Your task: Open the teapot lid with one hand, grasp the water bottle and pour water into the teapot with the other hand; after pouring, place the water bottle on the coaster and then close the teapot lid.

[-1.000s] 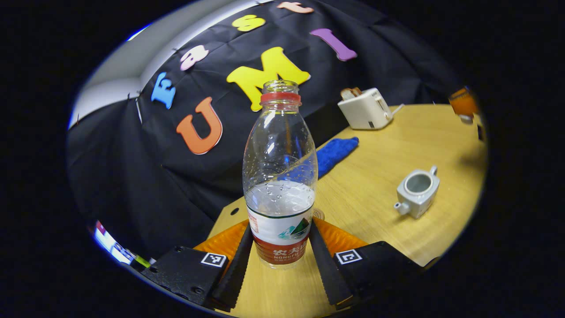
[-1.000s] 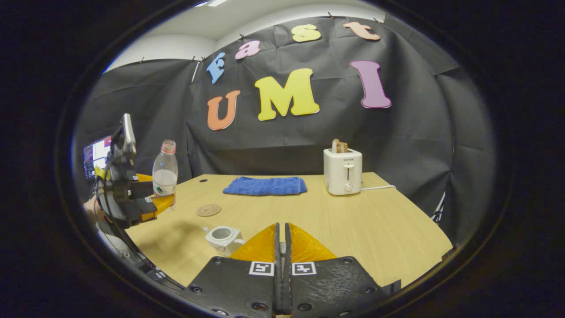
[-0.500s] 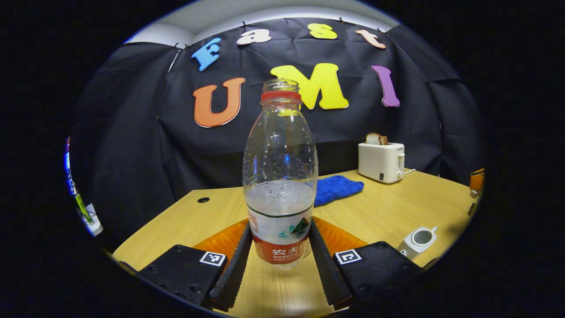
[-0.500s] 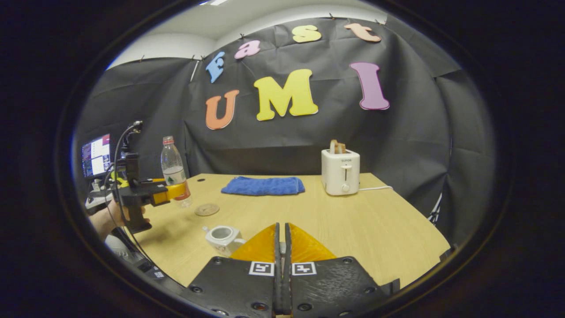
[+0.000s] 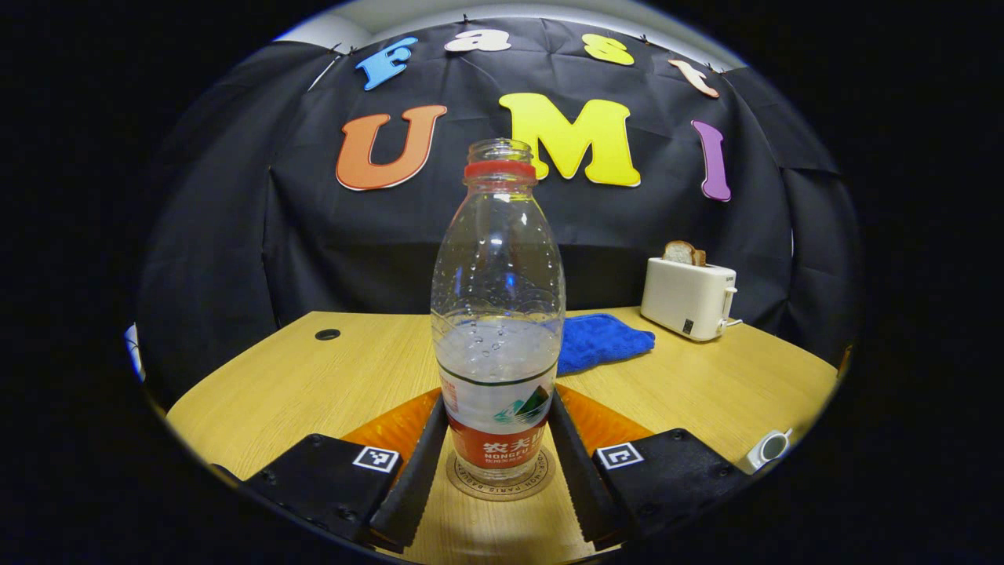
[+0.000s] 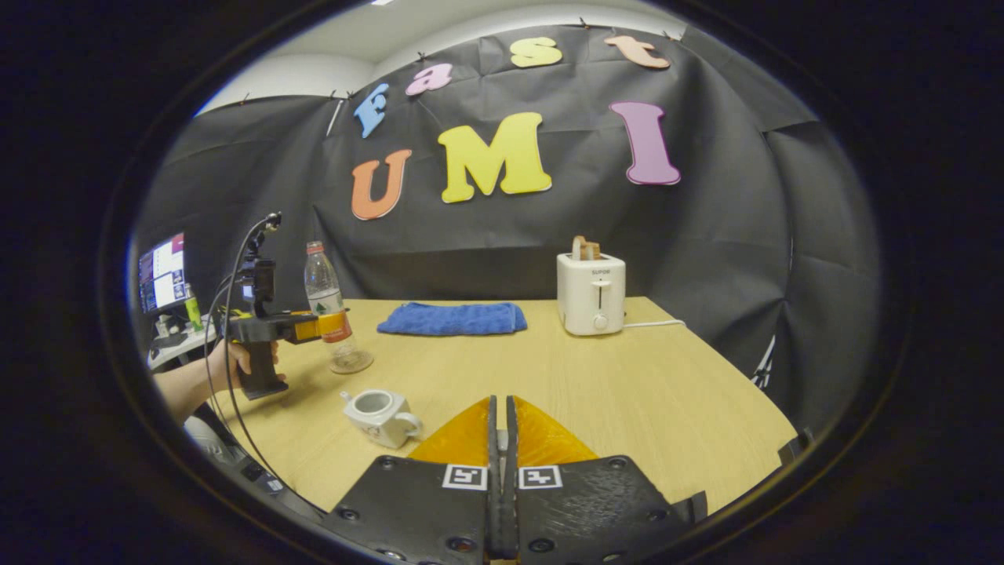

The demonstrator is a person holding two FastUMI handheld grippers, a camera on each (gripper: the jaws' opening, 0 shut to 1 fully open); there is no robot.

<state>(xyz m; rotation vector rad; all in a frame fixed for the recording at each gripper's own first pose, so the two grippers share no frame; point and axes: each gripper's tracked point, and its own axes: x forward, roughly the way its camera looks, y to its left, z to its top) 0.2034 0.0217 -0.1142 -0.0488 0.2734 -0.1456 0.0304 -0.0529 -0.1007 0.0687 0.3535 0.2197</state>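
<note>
A clear water bottle (image 5: 498, 314), uncapped and about a third full, stands upright between the fingers of my left gripper (image 5: 498, 404), which is shut on its labelled lower part. Its base sits at the round coaster (image 5: 500, 480); whether it touches I cannot tell. In the right gripper view the same bottle (image 6: 323, 278) is over the coaster (image 6: 351, 362), and a hand (image 6: 227, 362) holds the left gripper (image 6: 314, 327). The pale teapot (image 6: 376, 410) (image 5: 769, 447) stands with its mouth uncovered. My right gripper (image 6: 500, 439) is shut above the table, right of the teapot; anything pinched is hidden.
A blue towel (image 6: 451, 319) (image 5: 604, 343) lies at the back of the wooden table (image 6: 627, 392). A white toaster (image 6: 591, 292) (image 5: 689, 298) with bread in it stands to the towel's right. A monitor (image 6: 162, 271) glows beyond the left edge.
My left gripper has levelled out and carried the bottle down and over onto the coaster. The right gripper has barely moved and stays shut.
</note>
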